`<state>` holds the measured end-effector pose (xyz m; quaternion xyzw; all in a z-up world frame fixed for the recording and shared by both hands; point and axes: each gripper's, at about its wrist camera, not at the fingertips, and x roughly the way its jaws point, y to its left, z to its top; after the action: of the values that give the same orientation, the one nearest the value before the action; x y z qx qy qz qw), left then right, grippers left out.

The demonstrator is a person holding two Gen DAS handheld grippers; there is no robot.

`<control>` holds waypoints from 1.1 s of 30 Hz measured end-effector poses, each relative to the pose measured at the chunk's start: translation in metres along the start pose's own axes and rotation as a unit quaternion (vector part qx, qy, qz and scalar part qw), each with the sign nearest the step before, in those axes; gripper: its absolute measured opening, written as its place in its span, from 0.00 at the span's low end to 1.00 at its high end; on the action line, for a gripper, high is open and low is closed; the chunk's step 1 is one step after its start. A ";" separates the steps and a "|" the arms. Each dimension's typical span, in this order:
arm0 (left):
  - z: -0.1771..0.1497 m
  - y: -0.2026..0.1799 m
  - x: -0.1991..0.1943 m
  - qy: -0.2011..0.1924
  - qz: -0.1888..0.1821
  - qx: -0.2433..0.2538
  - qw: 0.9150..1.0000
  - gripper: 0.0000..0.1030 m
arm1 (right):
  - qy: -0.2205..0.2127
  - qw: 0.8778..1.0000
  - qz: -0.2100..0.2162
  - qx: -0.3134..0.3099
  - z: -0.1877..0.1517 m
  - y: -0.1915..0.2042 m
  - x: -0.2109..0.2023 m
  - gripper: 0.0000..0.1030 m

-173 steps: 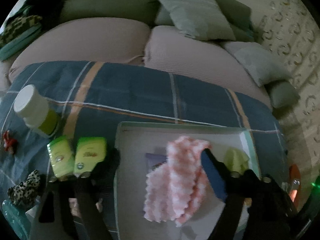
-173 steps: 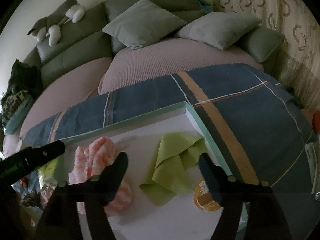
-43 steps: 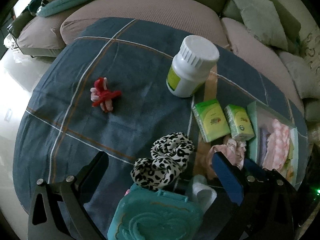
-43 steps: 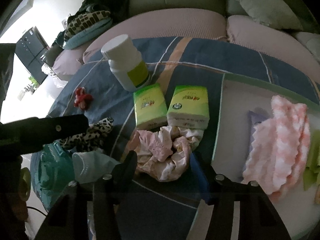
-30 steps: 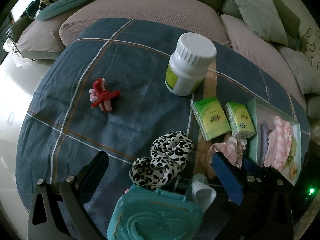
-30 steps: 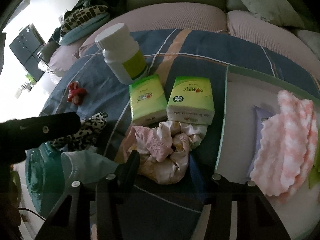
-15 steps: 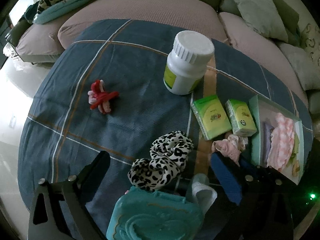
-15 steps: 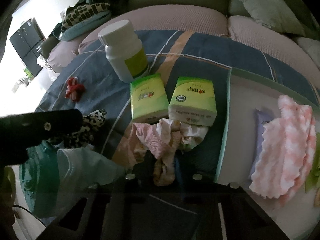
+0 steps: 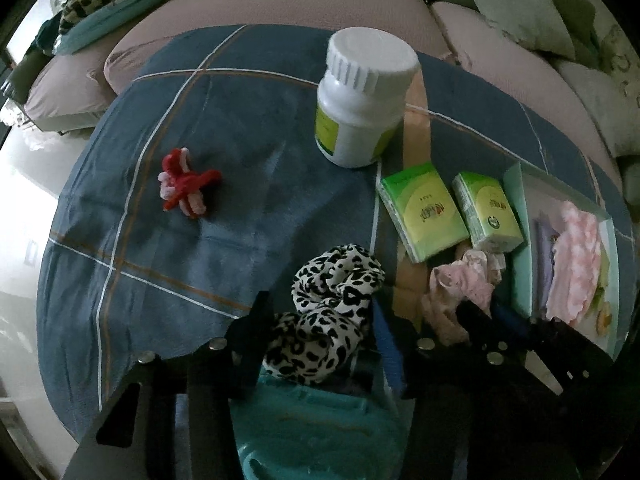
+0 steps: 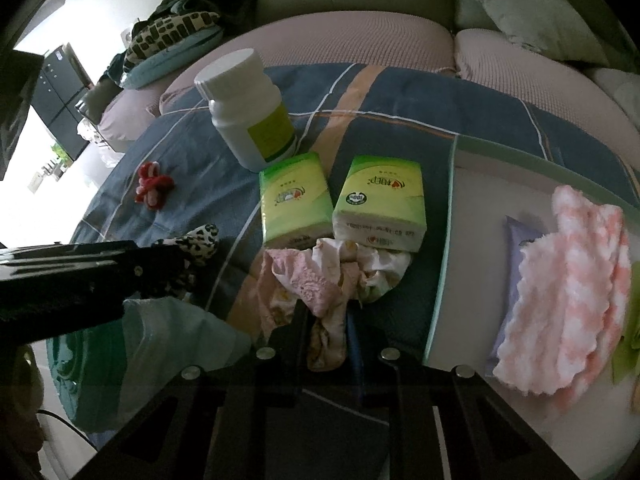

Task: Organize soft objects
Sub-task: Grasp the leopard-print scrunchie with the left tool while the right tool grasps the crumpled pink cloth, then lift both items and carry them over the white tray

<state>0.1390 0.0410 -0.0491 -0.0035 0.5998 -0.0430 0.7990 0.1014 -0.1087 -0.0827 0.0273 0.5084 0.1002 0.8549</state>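
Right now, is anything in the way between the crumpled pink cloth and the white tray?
Nothing visible blocks it. The right hand-held gripper is shut on the crumpled pink cloth, and only bare blue blanket lies between it and the white tray. The tissue packs sit off that line, farther back.

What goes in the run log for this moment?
left gripper: fingers closing around leopard scrunchie | right gripper: shut on pink cloth | tray: pink towel inside

Open blue plaid cloth [image 9: 224,184] on the left; only a small red fuzzy toy [image 9: 186,182] sits there. Tall white plastic bottle [image 9: 362,96] blocks the far centre. Two green tissue packs [image 10: 340,204] lie side by side, narrow gap between. Teal plastic case [image 9: 320,428] crowds the near edge. White tray [image 10: 472,240] on the right: left half bare, pink knitted cloth [image 10: 572,292] filling the rest.
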 end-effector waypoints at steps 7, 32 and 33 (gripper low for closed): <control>0.002 0.005 -0.003 -0.012 -0.012 -0.011 1.000 0.30 | 0.001 1.000 0.002 0.003 0.000 -0.001 0.000 0.19; 0.002 0.025 -0.031 -0.065 -0.026 -0.044 0.997 0.18 | -0.032 0.999 0.028 0.019 0.002 -0.008 -0.022 0.11; 0.002 0.025 -0.032 -0.066 -0.026 -0.045 0.996 0.18 | -0.034 0.999 0.030 0.020 0.002 -0.008 -0.023 0.11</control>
<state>0.1342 0.0681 -0.0195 -0.0577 0.5469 -0.0367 0.8344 0.0938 -0.1213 -0.0633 0.0631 0.4802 0.1144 0.8674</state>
